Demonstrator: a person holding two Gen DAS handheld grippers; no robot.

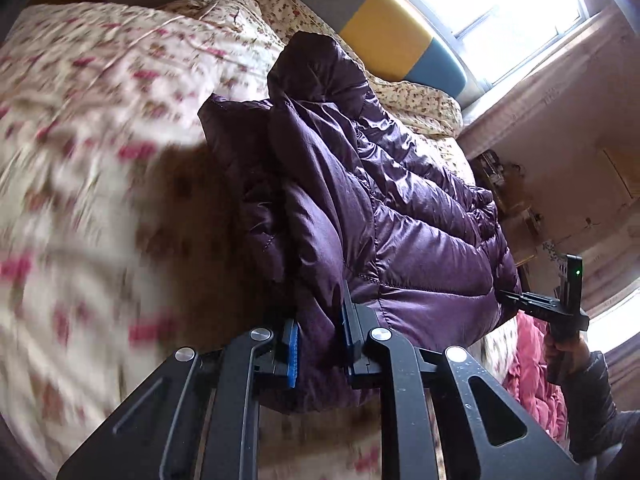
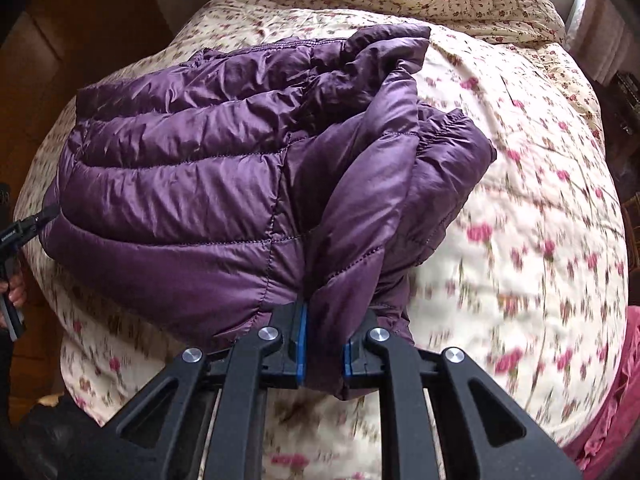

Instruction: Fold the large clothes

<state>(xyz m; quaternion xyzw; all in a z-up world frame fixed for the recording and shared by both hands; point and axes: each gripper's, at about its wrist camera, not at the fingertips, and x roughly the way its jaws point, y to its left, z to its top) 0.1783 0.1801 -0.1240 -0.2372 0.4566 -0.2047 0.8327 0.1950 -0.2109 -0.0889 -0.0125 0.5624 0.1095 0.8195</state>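
From where I'm sitting, the left gripper [image 1: 318,354] has its blue pads pinched tight on a thick fold at one end of the purple puffer jacket [image 1: 360,200]. The jacket is bunched up and lifted a bit over the floral bedspread [image 1: 100,120], which looks blurry underneath. Moving right, the quilted body of the jacket [image 2: 192,184] stretches between both tools, sleeve flopped over on top. At the far end, the right gripper [image 2: 325,344] is clamped on the other hem edge, fabric squeezed between its pads. A pink blanket [image 2: 616,400] sits crumpled at the bed's right edge.
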